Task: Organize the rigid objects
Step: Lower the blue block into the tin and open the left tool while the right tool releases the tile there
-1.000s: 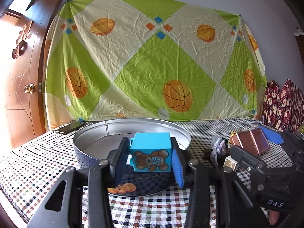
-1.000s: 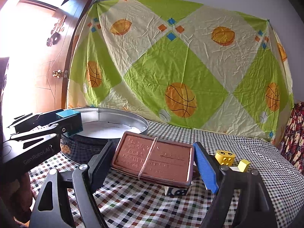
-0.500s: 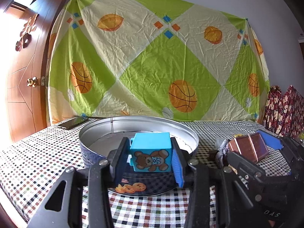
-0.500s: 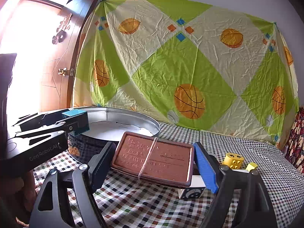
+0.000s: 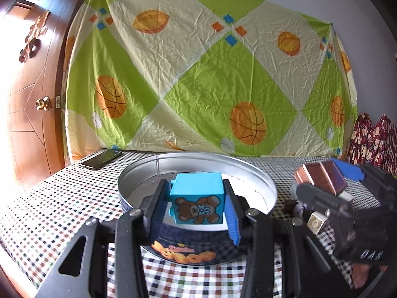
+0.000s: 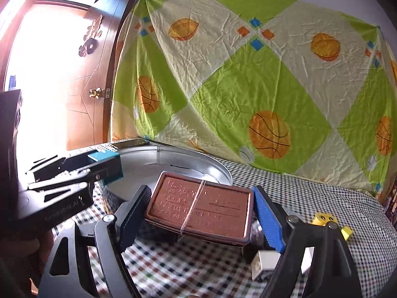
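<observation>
Gripping blue block (image 5: 197, 202) & brown slab (image 6: 201, 207), prob. over tin (image 5: 263, 181).

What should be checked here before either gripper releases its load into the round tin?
1. Left gripper shut on the blue teddy-bear block: ok.
2. Right gripper shut on the brown embossed slab: ok.
3. Block over the round tin opening: ok, it hangs above the near rim.
4. Slab past the tin's rim: not ok, it sits in front of the rim.
5. Tin interior free of other objects: cannot tell, partly hidden.
6. Loose items left on the checkered cloth: not ok, yellow block remains.
</observation>
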{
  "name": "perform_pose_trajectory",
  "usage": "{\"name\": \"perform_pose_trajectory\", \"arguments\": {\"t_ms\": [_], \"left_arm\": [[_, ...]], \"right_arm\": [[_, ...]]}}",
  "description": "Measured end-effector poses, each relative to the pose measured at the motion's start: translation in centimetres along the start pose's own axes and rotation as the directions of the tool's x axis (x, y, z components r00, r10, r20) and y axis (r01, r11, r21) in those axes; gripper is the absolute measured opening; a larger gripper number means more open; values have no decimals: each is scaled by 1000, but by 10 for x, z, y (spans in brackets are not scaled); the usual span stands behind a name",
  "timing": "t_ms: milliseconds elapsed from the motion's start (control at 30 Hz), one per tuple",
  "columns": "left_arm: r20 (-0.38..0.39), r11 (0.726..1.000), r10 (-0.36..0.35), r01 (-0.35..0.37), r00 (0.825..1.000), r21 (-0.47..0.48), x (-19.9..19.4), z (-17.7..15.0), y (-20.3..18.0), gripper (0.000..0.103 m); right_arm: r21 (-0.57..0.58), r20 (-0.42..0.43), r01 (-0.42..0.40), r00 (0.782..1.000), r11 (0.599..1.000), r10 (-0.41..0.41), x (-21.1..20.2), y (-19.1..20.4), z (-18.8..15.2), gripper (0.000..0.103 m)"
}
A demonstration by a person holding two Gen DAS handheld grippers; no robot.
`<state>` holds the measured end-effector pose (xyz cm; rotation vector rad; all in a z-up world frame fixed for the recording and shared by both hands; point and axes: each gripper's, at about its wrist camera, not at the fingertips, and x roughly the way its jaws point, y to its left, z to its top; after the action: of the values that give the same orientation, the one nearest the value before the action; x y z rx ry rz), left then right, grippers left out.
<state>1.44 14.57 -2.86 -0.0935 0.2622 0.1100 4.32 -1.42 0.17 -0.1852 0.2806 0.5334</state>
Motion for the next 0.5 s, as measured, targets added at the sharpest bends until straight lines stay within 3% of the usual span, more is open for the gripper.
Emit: {"name": "perform_pose_trajectory", "arguments": {"t_ms": [167, 333, 500], "left_arm": [[-123, 1000, -13, 13, 992, 1, 33, 16, 14, 42], [-203, 1000, -18, 21, 979, 11, 67, 30, 23, 42], [-332, 1000, -22, 27, 943, 10, 109, 37, 33, 42]], "right_arm": [[46, -123, -72, 989, 996, 77, 51, -7, 29, 83], [126, -274, -127, 949, 984, 158, 115, -14, 36, 83], [142, -383, -121, 909, 982, 167, 162, -12, 28, 83]]}}
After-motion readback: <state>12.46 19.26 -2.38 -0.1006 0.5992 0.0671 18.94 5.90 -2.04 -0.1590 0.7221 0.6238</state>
